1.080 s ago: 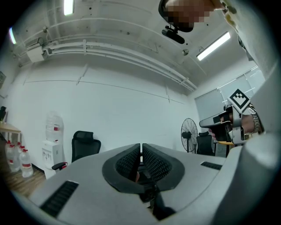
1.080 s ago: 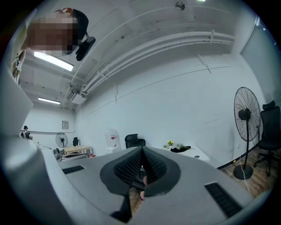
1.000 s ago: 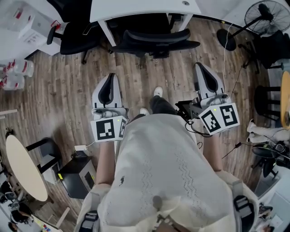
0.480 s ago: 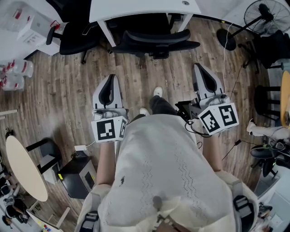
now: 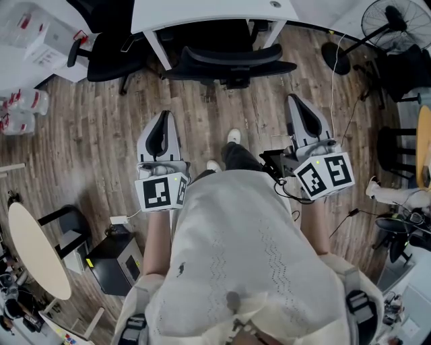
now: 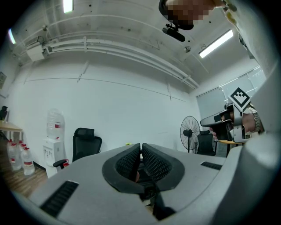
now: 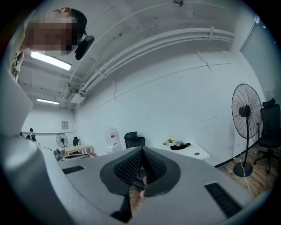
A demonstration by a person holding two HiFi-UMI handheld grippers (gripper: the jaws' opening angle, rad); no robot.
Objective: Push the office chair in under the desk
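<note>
Floor (image 5: 101,141): I am looking steeply down on wood planks that are running across the whole head view.
Desk (image 5: 215,12): the white top is lying along the upper edge, one white leg showing at its left.
Office chair (image 5: 229,62): it is sitting tucked in at the desk, seat going under the top, black backrest and armrests jutting out toward me; it is well apart from both grippers.
Second chair (image 5: 108,48): another black one is standing to the left of the desk.
Fan (image 5: 394,23): it is standing on its pole at the upper right.
Water jugs (image 5: 23,111): clear, red-capped jugs are lying grouped at the left edge; I cannot tell whether they are filled.
Arms: I am holding both forearms out beside my torso, the grippers pointing level toward the desk.
Left gripper (image 5: 165,116): it is hovering over bare floor, touching nothing.
Right gripper (image 5: 295,101): it is hovering level with the left, also touching nothing.
Left jaws: they are pressing nearly together, only a thin slit showing, nothing between.
Right jaws: they are closing fully together on nothing.
</note>
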